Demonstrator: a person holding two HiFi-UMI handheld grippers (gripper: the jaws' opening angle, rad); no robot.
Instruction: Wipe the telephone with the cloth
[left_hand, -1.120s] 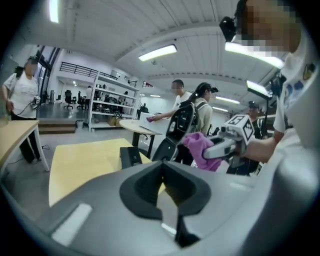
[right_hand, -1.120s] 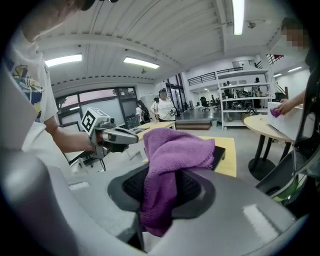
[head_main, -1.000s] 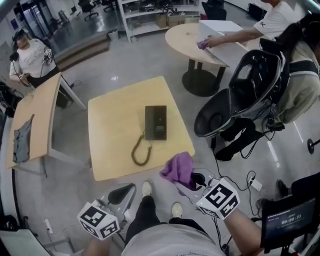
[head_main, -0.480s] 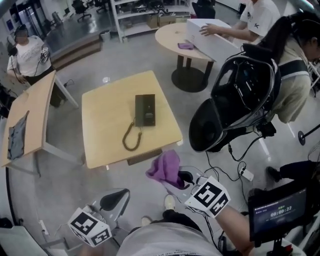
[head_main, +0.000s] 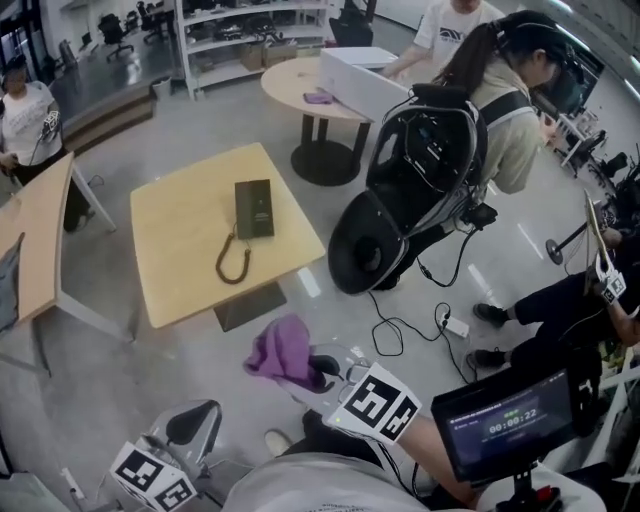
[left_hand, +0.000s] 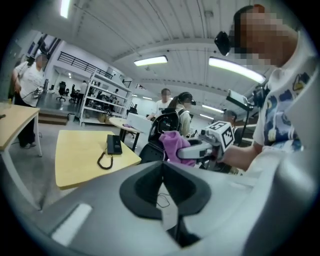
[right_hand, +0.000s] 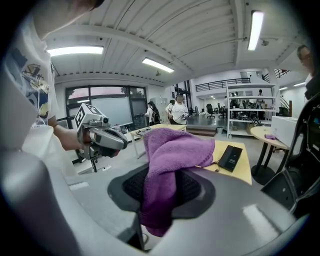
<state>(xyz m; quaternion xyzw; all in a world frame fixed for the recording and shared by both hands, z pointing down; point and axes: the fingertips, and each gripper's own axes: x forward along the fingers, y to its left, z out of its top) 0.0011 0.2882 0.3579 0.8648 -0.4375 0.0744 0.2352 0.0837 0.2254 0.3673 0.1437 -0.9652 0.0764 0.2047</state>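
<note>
Gripping soft, light cloth (head_main: 280, 350) by bunched fold: right tongs (head_main: 318, 368). Left tongs (head_main: 190, 425) closed, empty. Hard telephone (head_main: 254, 208) may slide on table (head_main: 180, 270); steady its body.

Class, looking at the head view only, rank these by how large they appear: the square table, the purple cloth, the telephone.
1. square table
2. purple cloth, though it is nearer the camera, so its lead over the telephone is unsure
3. telephone
</note>
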